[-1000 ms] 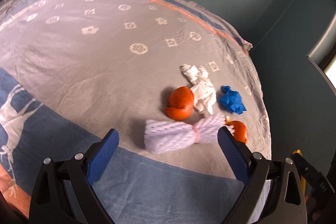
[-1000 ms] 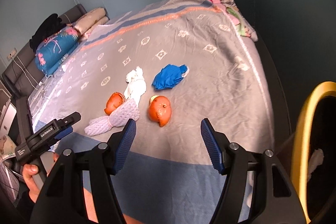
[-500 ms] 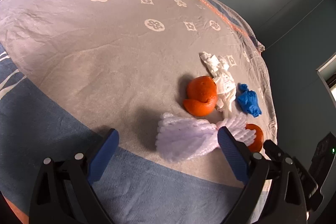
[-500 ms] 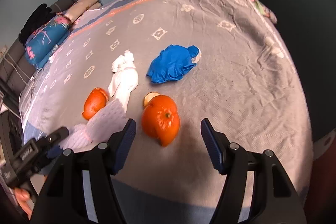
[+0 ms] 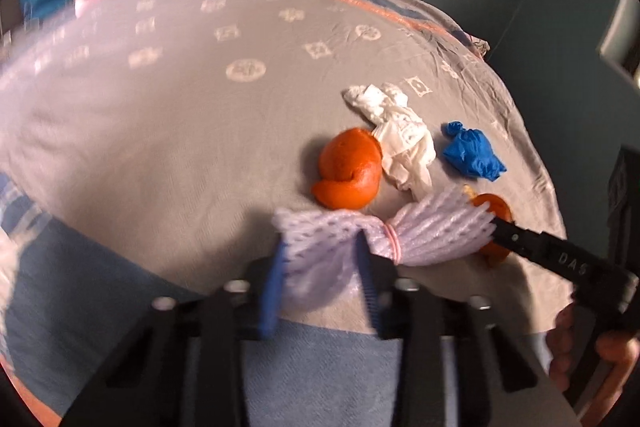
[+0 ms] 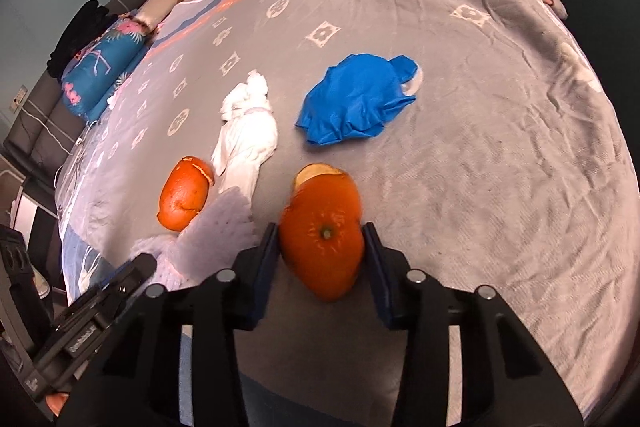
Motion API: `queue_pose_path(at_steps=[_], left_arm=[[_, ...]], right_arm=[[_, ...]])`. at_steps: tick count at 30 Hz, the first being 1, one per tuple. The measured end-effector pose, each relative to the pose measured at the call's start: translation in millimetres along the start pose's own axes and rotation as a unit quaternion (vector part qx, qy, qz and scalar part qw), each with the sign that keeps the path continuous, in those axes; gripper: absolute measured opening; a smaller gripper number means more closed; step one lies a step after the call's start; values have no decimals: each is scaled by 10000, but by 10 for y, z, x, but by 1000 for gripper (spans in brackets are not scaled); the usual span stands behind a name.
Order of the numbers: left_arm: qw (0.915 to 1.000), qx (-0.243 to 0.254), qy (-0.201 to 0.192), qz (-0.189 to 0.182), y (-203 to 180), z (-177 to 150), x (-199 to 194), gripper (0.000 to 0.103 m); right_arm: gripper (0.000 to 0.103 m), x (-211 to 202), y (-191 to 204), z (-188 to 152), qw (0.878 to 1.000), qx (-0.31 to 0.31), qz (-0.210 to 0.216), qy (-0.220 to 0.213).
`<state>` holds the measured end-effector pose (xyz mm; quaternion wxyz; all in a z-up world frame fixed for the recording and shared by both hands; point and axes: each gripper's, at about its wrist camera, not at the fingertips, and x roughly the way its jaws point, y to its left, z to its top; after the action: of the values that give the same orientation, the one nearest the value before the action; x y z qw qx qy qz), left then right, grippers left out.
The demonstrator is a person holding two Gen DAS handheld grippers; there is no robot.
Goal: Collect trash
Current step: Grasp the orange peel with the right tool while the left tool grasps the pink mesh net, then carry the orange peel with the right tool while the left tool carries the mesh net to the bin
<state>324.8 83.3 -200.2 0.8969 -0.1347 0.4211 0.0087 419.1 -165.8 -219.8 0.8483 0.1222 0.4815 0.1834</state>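
- The white tissue wad near the middle of the trash cluster on the grey bedspread serves as the landmark.
- The left gripper is clamped on the lavender foam fruit net, which lies just on the near side of the tissue. The blue pads pinch the net's open mesh end, probably because that end is soft and flattens easily, while the tied, flared end sticks out to the right.
- The right gripper has its jaws closed against both sides of the large orange peel, which sits to the near right of the tissue. The stem scar faces the camera, so the pads bear on the peel's curved flanks; that looks like the firmest hold on a hollow shell.
- A second orange peel lies just left of the tissue, touching its edge and untouched by either gripper.
- A crumpled blue glove rests to the right of the tissue and apart from it.
- Both hands grasp at once, which likely saves a trip; three pieces remain on the bed.
- No bin shows in either view, so I cannot tell where it stands relative to the tissue.
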Motion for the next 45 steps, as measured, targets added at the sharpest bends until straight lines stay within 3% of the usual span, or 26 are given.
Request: queue_pose_path(at_steps=[1, 8, 16, 21, 28, 45], left_arm=[[10000, -21, -9, -18, 11, 11, -17, 15], [9999, 57, -9, -143, -12, 42, -166, 12], [9993, -4, -166, -344, -38, 3, -503, 12], [9979, -23, -353, -542, -105, -21, -824, 12], [9941, 343, -708, -744, -375, -29, -1332, 12], [9778, 950, -1067, -1530, -1287, -17, -1991, 12]], right_arm=[[34, -1, 7, -8, 10000, -31, 7, -13], [29, -110, -136, 38, 9994, 257, 203, -112], [29, -566, -165, 61, 9973, 254, 454, -519], [29, -985, -67, 31, 9953, 75, 512, -817], [29, -1566, -92, -87, 9938, -26, 448, -1020], [29, -3360, -730, -549, 9768, 177, 137, -2128]])
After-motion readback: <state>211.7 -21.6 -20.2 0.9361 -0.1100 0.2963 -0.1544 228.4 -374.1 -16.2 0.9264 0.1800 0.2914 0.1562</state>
